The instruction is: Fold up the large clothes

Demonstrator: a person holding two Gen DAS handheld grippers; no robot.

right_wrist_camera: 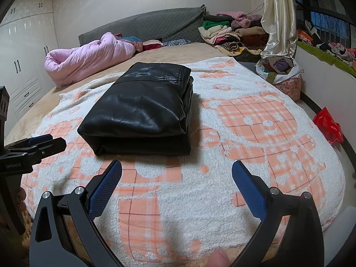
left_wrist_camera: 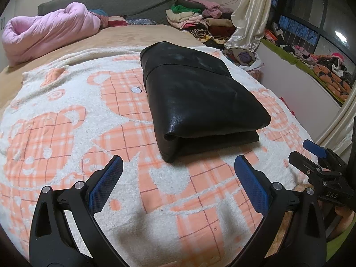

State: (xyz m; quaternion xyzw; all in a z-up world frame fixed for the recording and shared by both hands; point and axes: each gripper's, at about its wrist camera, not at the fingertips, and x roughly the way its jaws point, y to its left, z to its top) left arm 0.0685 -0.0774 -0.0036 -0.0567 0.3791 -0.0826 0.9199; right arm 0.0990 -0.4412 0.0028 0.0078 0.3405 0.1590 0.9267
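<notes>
— Black leather-look garment (left_wrist_camera: 200,102), folded into a thick rectangular bundle: is that the large piece, and is it finished?

— It looks finished to me. Nearest the cameras, the left tool (left_wrist_camera: 178,182) hovers with its blue-padded fingers spread wide and nothing between them. The right tool (right_wrist_camera: 176,182) is likewise released and empty. Neither touches the garment.

— And the bundle itself?

— It lies just beyond both tools, on the white fleece blanket with orange plaid bear shapes (left_wrist_camera: 66,133) that covers the near part of the bed. Its layers are stacked, with a rounded fold facing the tools and the edges fairly even on the right side.

— Anything left to do?

— Judging by that, the folding of this piece seems done; perhaps only moving it aside remains. Farther back, a rolled pink quilted duvet (right_wrist_camera: 89,55) sits near the grey padded headboard (right_wrist_camera: 142,26), and a heap of mixed clothes (right_wrist_camera: 231,31) rests at the far right corner. Whether those await folding, I cannot tell.
</notes>
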